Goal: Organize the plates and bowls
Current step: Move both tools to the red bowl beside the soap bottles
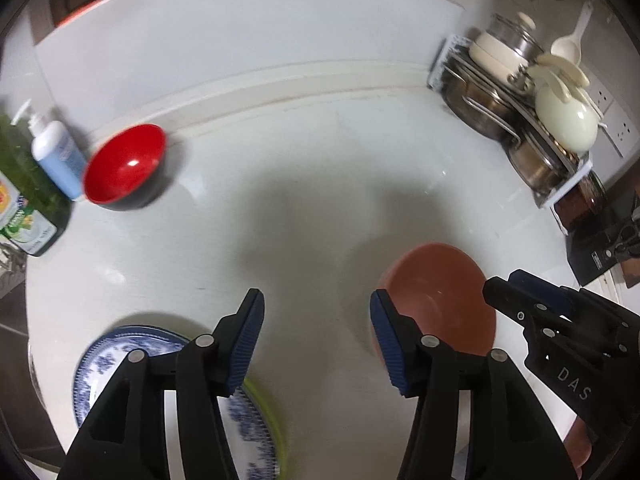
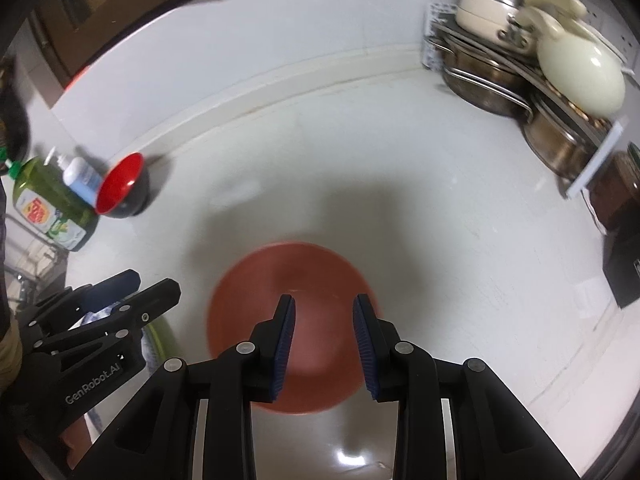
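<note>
- Red bowl (image 1: 125, 164) with dark outside, upright, far left on the desk.
- Terracotta bowl (image 2: 290, 320), upright, near centre.
- Blue-patterned plate (image 1: 108, 360) stacked on a green plate (image 1: 272, 420).

White countertop (image 1: 320, 152), terracotta bowl (image 2: 292, 320) under the right tongs, blue-patterned plate (image 1: 104, 364) below the left tongs, red bowl (image 1: 124, 164) and soap bottles (image 1: 56, 160) far left, pot rack (image 1: 520, 112) far right
</note>
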Motion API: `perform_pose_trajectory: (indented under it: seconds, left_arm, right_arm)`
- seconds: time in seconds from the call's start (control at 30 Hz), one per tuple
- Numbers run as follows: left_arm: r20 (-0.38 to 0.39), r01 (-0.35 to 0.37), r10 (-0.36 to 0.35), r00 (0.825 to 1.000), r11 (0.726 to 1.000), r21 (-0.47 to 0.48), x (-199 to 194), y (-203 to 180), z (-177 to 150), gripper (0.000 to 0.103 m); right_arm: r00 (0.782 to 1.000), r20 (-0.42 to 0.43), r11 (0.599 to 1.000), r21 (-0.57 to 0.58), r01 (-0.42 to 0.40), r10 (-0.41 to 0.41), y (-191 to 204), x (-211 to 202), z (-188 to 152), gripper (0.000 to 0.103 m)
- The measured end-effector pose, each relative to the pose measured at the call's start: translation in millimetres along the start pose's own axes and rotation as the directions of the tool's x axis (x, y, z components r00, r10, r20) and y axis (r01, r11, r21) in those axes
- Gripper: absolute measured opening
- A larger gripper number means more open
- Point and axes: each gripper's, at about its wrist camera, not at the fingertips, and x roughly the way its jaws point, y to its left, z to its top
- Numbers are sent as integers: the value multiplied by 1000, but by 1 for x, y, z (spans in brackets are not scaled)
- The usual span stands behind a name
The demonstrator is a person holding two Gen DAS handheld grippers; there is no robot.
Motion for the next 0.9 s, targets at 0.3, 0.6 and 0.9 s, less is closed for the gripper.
perform_pose_trajectory:
  seconds: [0.3,0.6,0.9]
  left_arm:
    - [78,-86,91,993,994,-74,-27,52,2,67]
    - [108,-146,161,981,980,-137,-43,102,7,69]
    - [103,-209,228,968,963,-171,-46,151,16,70]
  right_arm:
    - [997,18,995,-59,-77,78,42,3,9,31]
    - [989,50,983,-129,-133,140,89,5,26,45]
    - [985,65,968,-205,-146,162,139,15,51,45]
